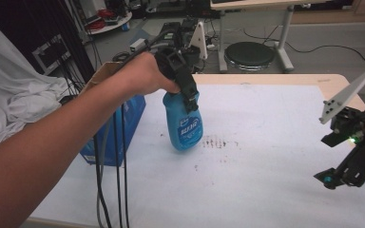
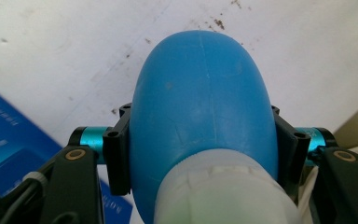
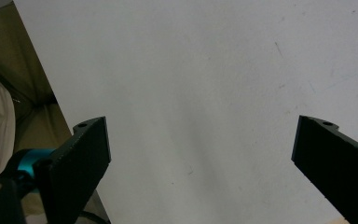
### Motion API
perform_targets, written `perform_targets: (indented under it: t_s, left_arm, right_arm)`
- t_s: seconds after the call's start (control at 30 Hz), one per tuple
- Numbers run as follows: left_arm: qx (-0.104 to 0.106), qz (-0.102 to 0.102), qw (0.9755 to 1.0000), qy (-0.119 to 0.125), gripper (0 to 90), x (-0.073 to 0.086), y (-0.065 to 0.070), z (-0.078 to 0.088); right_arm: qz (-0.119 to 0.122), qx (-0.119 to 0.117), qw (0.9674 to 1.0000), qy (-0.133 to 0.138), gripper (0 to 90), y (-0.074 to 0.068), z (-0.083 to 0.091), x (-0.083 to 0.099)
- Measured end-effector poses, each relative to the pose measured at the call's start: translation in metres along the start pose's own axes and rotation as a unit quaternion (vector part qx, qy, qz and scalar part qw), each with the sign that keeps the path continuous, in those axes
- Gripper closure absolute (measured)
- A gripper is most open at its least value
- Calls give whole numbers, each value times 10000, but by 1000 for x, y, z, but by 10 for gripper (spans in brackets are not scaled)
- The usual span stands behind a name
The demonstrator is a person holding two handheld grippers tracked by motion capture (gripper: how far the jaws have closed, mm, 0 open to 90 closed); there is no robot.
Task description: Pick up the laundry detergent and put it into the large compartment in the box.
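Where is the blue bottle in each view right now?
High view: blue bottle left of centre, hanging from the left tool above the white table cover.
Left gripper view: bottle centre frame, clamped between the jaws.
Right gripper view: not in it.
Shared landmark: the white table cover.

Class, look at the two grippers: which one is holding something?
The left gripper: its jaws clamp the blue bottle near the neck. The right gripper stands open over the table.

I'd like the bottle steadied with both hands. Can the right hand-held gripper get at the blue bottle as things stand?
Probably yes. The right hand-held gripper is open with nothing between its jaws, and only bare white table cover lies between it and the blue bottle, which the left hand-held gripper holds near its top.
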State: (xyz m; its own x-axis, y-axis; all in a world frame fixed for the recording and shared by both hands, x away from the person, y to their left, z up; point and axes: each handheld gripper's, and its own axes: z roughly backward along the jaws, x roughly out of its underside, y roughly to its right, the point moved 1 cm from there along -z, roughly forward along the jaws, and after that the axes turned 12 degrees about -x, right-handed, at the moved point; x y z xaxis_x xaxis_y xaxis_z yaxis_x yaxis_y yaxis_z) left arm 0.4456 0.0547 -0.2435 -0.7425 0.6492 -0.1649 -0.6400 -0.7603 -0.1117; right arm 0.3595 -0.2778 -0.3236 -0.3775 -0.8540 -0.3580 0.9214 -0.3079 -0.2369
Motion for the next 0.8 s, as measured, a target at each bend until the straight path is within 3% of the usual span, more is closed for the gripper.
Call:
perform_targets:
  t_s: [0.23, 0.43, 0.57, 0.8]
  left_arm:
    - [-132, -321, 9989, 325, 377, 15, -22, 78]
    - [-180, -355, 9979, 513, 377, 33, -46, 132]
    - [-138, -307, 9977, 583, 377, 50, -63, 154]
    - [-113, -386, 9971, 651, 377, 82, -88, 167]
  right_arm:
    - [5, -24, 10000, 2, 34, 0, -1, -3]
    - [31, -40, 10000, -26, 35, -1, -3, -8]
    - [48, -37, 10000, -29, 34, -2, -3, -12]
    - [77, -51, 10000, -28, 34, -2, -3, -18]
